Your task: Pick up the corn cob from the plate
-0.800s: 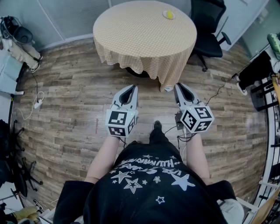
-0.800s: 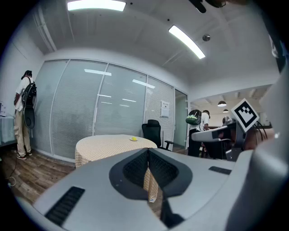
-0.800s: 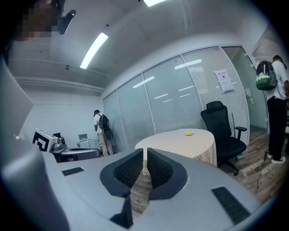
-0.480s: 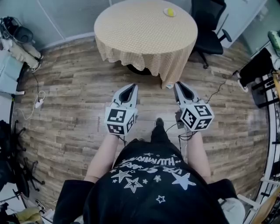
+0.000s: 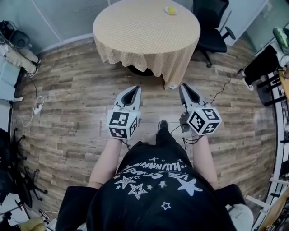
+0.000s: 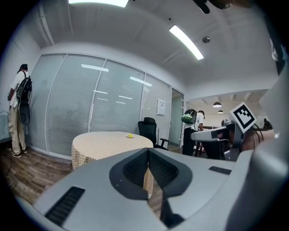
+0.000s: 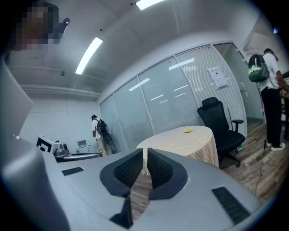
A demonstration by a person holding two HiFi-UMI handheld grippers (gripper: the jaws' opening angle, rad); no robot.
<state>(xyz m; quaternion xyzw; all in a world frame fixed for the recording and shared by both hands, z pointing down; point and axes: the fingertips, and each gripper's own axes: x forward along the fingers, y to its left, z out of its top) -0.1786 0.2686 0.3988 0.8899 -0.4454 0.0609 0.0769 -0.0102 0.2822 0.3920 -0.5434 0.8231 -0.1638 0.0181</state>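
Note:
The corn cob [image 5: 170, 10] is a small yellow thing on a pale plate near the far edge of a round table [image 5: 135, 31] covered with a yellow checked cloth. It also shows far off in the left gripper view as the corn cob [image 6: 130, 135] and in the right gripper view as the corn cob [image 7: 188, 131]. My left gripper [image 5: 132, 90] and right gripper [image 5: 184, 87] hang side by side over the wooden floor, well short of the table, pointing toward it. Both are shut with nothing between the pads.
A black office chair [image 5: 212, 27] stands right of the table. Cables [image 5: 36, 106] and gear lie along the left wall, and racks [image 5: 275, 85] line the right. A person with a backpack [image 6: 18, 113] stands far left; another person [image 7: 268, 85] stands right.
The table has drifted slightly up and left in the head view. Both grippers keep the same pose and stay shut.

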